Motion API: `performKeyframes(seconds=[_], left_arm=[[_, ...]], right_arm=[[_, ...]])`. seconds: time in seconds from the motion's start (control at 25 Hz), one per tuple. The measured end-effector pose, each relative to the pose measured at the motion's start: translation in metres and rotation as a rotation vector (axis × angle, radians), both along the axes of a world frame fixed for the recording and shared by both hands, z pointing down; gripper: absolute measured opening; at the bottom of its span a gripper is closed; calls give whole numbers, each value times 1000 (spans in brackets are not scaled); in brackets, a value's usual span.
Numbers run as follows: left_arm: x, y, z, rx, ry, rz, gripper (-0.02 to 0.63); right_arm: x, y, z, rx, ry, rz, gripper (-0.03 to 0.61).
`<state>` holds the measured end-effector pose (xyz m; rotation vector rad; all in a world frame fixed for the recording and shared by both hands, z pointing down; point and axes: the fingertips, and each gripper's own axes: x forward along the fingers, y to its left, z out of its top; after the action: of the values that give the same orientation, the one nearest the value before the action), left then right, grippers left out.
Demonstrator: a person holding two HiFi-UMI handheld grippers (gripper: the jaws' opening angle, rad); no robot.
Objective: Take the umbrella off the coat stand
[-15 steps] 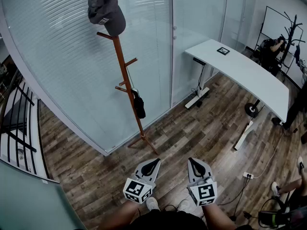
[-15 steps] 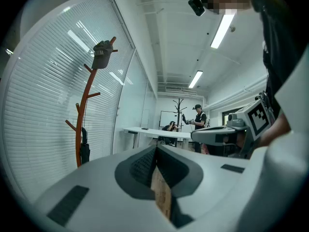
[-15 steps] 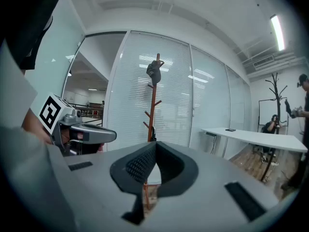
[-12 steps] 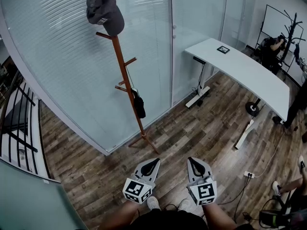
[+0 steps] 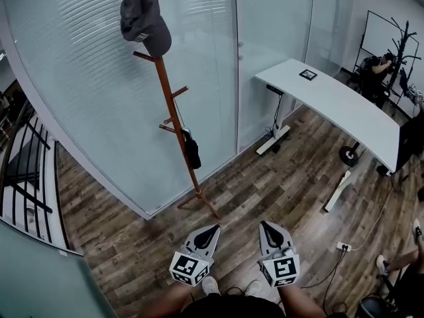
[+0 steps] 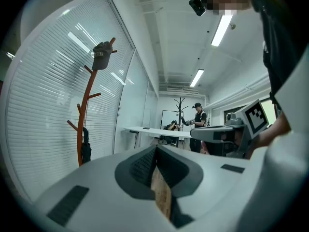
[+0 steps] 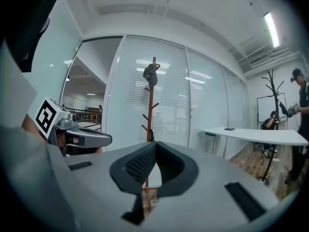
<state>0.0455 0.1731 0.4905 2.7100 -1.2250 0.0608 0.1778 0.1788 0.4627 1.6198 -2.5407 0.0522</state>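
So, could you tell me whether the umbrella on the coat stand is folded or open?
Folded: the umbrella hangs as a slim dark bundle from a lower peg of the coat stand, close beside its pole.

Units inspected, left gripper (image 5: 213, 230) and right gripper (image 5: 266, 226): light grey shells, black ribbed pads, white cubes with black square markers. Operator wears a dark top (image 5: 232, 307) and white shoes (image 5: 211, 283).

Beneath me the wood floor (image 5: 265, 177) bears the coat stand (image 5: 175, 111) at centre left: a cap (image 5: 146, 20) on top, a dark folded umbrella (image 5: 192, 151) hanging lower. A white desk (image 5: 338, 101) stands upper right.
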Motion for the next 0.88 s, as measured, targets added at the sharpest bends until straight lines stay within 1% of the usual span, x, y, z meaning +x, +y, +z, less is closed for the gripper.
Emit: performKeyframes(seconds=[0.16, 0.32, 0.52, 0.68, 0.88], left_arm=[[0, 2, -1, 2, 6, -3, 14], [-9, 6, 1, -5, 11, -11, 14], [-37, 3, 10, -26, 10, -22, 14], [-62, -3, 16, -39, 12, -24, 14], [-80, -16, 19, -41, 14, -14, 14]], right_arm=[[1, 2, 3, -8, -7, -6, 6], [-9, 3, 7, -44, 6, -28, 6], [-41, -9, 12, -63, 17, -57, 6], [-67, -20, 19, -72, 0, -66, 6], [-81, -35, 23, -85, -3, -45, 6]])
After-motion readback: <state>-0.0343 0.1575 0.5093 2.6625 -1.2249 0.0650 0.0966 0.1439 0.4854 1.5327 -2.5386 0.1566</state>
